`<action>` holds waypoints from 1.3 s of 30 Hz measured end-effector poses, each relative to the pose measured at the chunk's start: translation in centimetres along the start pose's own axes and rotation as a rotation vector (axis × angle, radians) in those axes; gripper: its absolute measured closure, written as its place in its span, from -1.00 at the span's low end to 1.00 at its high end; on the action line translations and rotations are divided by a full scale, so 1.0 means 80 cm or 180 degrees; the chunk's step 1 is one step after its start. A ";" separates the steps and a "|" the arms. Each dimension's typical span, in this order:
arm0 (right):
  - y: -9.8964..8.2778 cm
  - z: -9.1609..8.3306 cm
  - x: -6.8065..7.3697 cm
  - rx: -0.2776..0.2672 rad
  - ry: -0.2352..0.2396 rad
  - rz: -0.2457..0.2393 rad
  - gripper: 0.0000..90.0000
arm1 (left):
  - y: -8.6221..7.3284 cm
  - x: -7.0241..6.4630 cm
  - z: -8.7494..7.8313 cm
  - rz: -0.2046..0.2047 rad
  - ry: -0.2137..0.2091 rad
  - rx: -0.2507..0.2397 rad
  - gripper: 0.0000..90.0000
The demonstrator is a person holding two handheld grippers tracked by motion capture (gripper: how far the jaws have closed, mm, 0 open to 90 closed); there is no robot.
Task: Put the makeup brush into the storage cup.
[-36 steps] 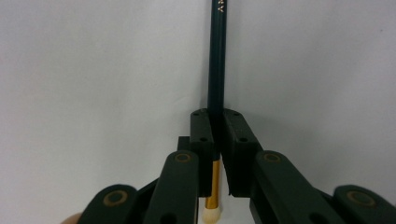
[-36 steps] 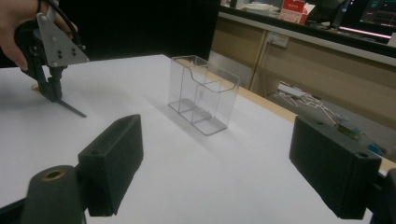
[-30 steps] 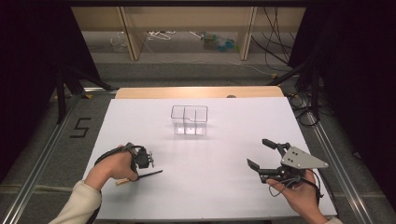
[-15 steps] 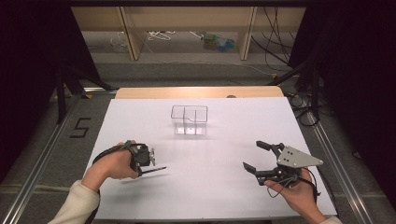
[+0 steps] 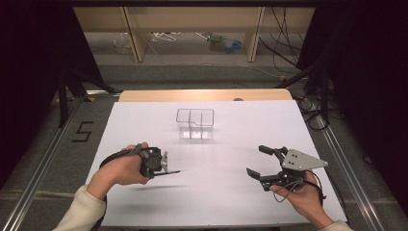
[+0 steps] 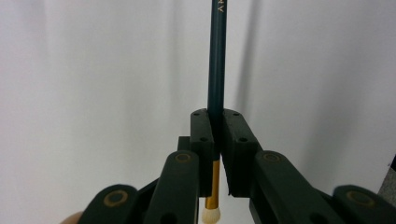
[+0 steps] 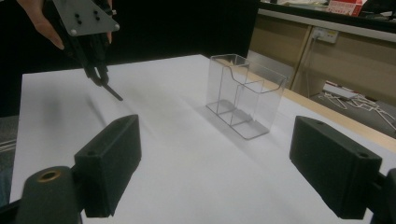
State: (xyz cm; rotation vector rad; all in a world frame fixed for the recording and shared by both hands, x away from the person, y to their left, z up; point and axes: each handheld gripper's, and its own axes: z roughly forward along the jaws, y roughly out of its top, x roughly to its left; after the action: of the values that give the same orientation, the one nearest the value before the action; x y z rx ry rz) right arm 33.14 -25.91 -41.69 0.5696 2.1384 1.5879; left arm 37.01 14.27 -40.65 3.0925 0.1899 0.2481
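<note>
left tool (image 5: 166, 166) lifted | pinching dark-green pencil (image 6: 216, 60), gold ferrule, white eraser | right tool (image 5: 262, 161) spread

- Your left gripper (image 5: 166, 166) is black, with a pale metal piece at its front and a black cable looping back over your hand.
- In the left gripper view its jaws are matte black blocks on black links, with brass-coloured pivot rings and small dark screw holes.
- Your right gripper (image 5: 260, 161) is black too, topped by a grey three-cornered plate (image 5: 300, 160) with small dark screw holes.
- A thin black cable curls round your right hand at the plate's 6 o'clock.
- In the right gripper view its pads are thick black blocks, with one brass ring at 7 o'clock.
- Your left sleeve (image 5: 82, 211) is cream; a pale cuff edges your right wrist.
</note>
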 end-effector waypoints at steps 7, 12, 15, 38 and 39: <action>0.000 0.008 0.000 -0.0025 0.0039 0.0004 -0.61 | 0.014 -0.003 -0.009 0.0122 0.0083 -0.0056 0.85; 0.000 0.016 0.001 -0.0064 0.0129 0.0005 -0.61 | 0.023 -0.005 -0.014 0.0182 0.0100 -0.0085 0.85; 0.000 0.019 0.002 -0.0025 0.0109 0.0000 -0.61 | 0.028 -0.006 -0.015 0.0216 0.0115 -0.0102 0.85; 0.003 0.051 0.013 0.0076 0.0368 -0.0062 -0.60 | 0.076 -0.011 -0.032 0.0508 0.0221 -0.0224 0.85; 0.002 0.053 0.015 0.0059 0.0344 -0.0058 -0.60 | 0.077 -0.011 -0.032 0.0524 0.0231 -0.0228 0.85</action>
State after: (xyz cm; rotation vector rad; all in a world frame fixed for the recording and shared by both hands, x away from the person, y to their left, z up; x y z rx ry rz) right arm 34.51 -21.89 -42.72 0.4788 2.2322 1.6249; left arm 36.46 8.08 -37.97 3.0321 -0.0711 0.3641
